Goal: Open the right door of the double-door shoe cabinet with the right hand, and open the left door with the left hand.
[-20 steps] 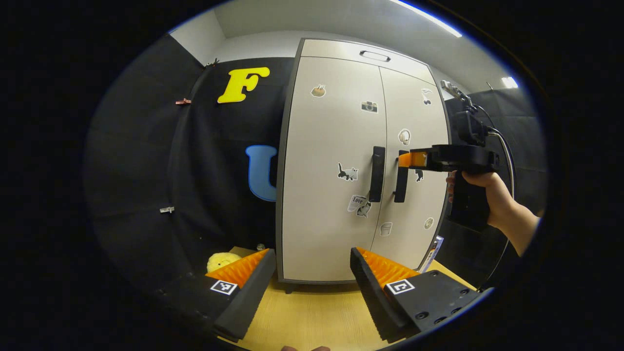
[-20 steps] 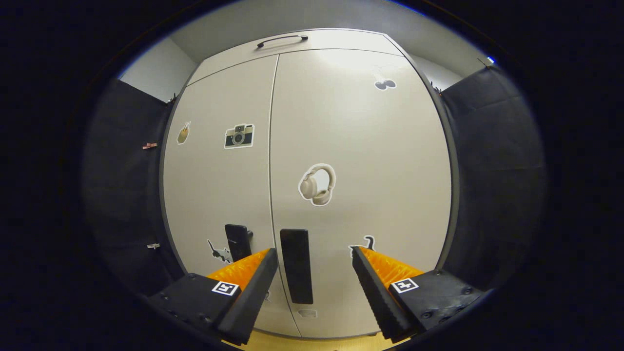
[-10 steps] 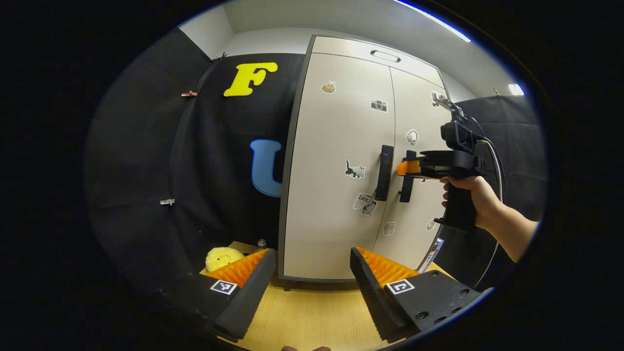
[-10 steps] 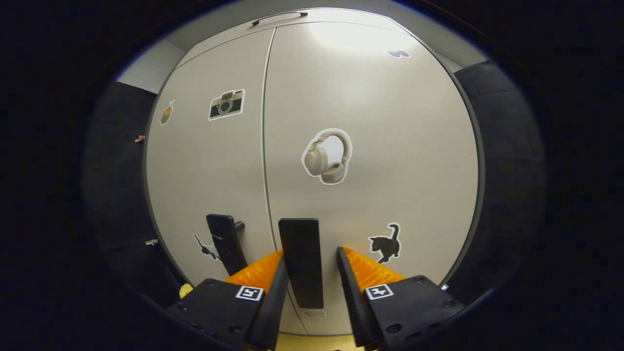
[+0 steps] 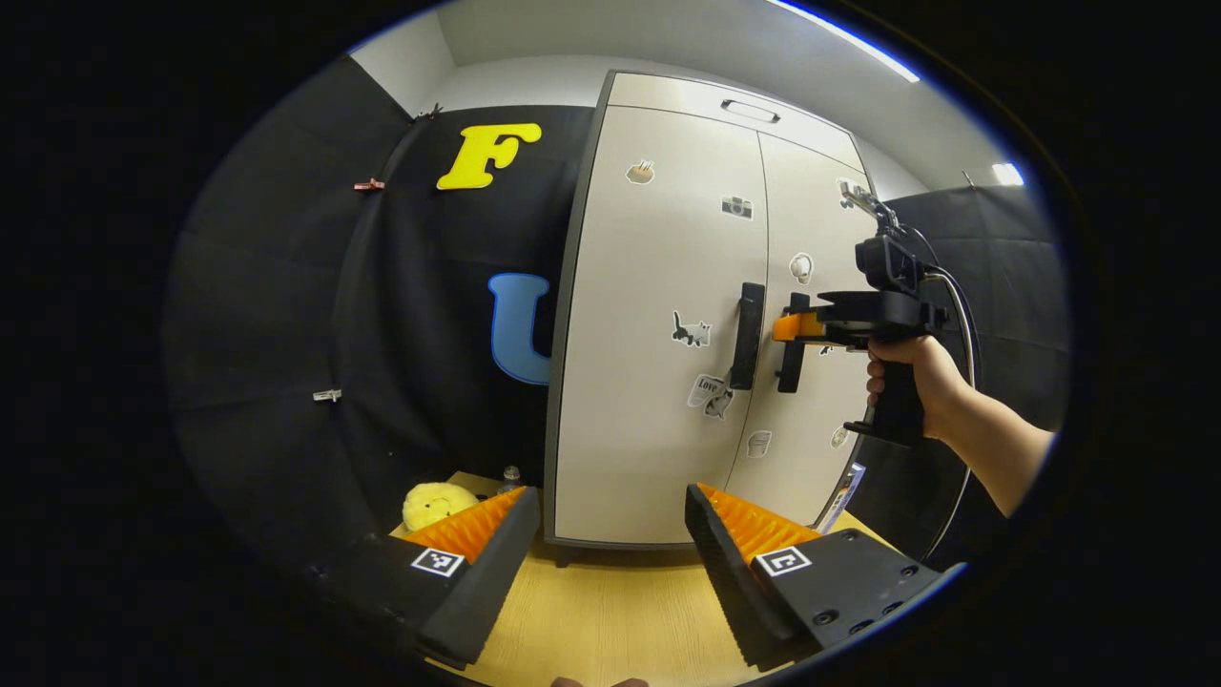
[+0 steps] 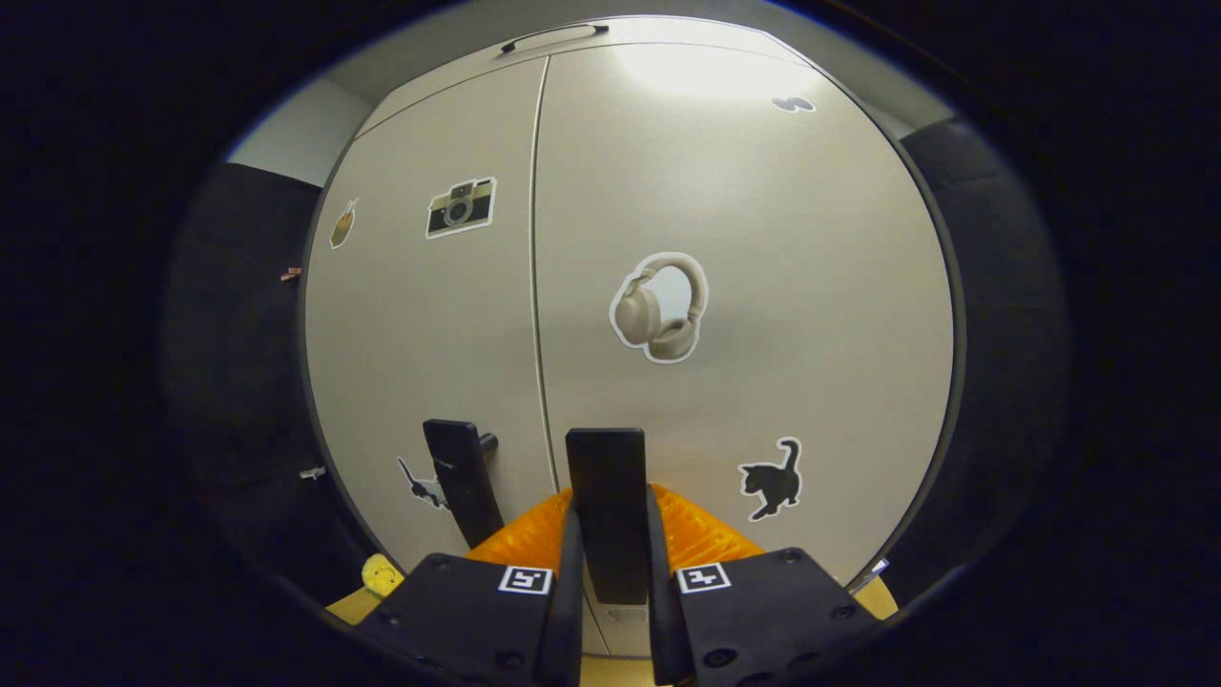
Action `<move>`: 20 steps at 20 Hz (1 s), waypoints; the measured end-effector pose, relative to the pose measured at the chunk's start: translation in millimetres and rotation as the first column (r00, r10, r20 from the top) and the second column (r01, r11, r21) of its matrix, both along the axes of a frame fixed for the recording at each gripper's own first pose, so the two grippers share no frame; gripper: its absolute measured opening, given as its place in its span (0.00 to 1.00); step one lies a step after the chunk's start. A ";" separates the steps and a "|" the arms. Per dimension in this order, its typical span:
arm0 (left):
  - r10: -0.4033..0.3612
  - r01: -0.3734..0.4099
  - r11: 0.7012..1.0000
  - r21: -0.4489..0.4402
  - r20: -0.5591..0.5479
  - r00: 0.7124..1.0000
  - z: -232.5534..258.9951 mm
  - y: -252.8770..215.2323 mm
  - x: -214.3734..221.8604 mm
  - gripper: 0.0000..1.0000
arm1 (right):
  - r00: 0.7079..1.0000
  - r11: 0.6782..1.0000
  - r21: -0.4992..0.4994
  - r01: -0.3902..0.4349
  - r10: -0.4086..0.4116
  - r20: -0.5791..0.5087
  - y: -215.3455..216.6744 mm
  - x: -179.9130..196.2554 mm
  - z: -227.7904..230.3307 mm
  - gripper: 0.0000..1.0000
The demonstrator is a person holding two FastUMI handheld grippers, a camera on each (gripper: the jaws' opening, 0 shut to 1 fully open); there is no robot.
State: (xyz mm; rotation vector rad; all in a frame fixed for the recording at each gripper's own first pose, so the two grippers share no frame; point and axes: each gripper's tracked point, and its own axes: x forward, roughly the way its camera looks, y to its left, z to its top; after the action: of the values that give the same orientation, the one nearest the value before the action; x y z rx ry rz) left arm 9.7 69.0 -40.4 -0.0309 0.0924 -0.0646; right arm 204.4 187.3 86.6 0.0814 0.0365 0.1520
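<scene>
Right gripper (image 6: 610, 572) clamps the right door's handle (image 6: 607, 510)

Pale, sticker-dotted shoe cabinet (image 5: 668, 324) stands shut on the worktop (image 5: 610, 611) at 12 o'clock; left gripper (image 5: 606, 563) jaws gape open, holding nothing.

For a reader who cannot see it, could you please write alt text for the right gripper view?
The right tool is closed on the dark vertical handle of the shoe cabinet's right door, which looks shut. The left door's handle stands free beside it. Stickers of headphones, a black cat and a camera dot the pale doors.
</scene>
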 end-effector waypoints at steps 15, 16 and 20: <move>-0.037 0.037 0.999 -0.022 -0.030 0.999 -0.8 -3.5 -17.9 0.95 | 0.998 0.998 0.017 -0.063 0.063 -0.015 -27.8 -80.2 -0.8 0.15; -0.037 0.037 0.999 -0.013 -0.020 0.999 2.1 -4.5 -19.4 0.95 | 0.998 0.998 0.017 -0.063 0.063 -0.007 -31.6 -86.0 -0.1 0.15; -0.041 0.040 0.999 0.031 0.020 0.999 15.4 -14.0 -24.2 0.95 | 0.998 0.998 0.019 -0.058 0.058 -0.002 -49.3 -109.3 1.5 0.15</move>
State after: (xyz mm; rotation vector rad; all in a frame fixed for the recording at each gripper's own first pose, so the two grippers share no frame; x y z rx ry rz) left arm -14.4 55.0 -25.0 0.0020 0.0732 -0.1040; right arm 95.1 138.0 88.1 0.0991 0.0400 0.2100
